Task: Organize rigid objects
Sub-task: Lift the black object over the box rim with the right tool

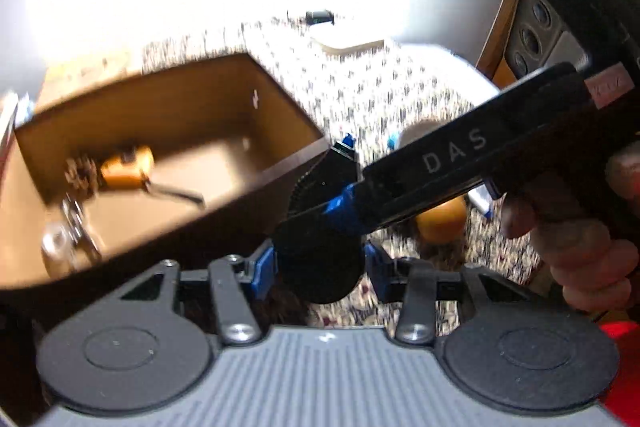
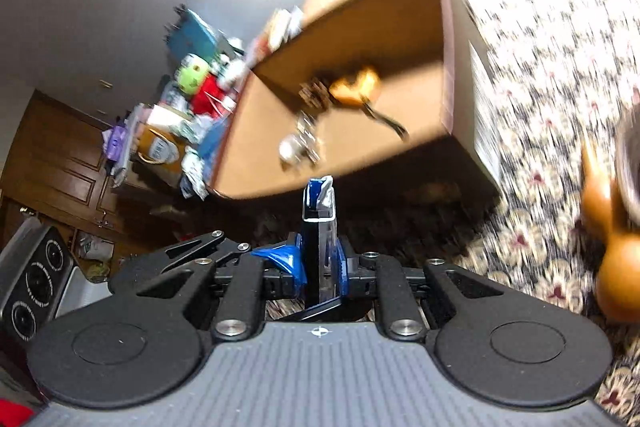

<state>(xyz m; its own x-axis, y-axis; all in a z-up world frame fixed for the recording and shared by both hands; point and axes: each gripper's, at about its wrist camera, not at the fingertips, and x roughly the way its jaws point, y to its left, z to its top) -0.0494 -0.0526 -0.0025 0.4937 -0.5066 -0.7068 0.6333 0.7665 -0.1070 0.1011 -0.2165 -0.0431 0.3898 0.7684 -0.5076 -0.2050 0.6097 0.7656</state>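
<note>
A black round-bodied object with a ribbed edge [image 1: 320,247] and a blue tip sits between the blue pads [image 1: 264,267] of my left gripper [image 1: 320,267], which is shut on its sides. My right gripper [image 1: 344,203] comes in from the right, held by a hand [image 1: 580,247], and is clamped on the same object from above. In the right wrist view the object [image 2: 318,227] shows edge-on, thin and upright, in my shut right gripper [image 2: 318,267]. An open cardboard box [image 1: 280,107] lies just beyond, left of both grippers.
The box [image 2: 448,47] holds an orange item [image 1: 128,167], metal keys [image 1: 76,223] and a small clear piece. An orange gourd-shaped object [image 1: 440,223] and a blue-white marker [image 1: 480,203] lie on the flowered cloth [image 1: 380,87]. A cluttered pile [image 2: 192,99] stands past the box.
</note>
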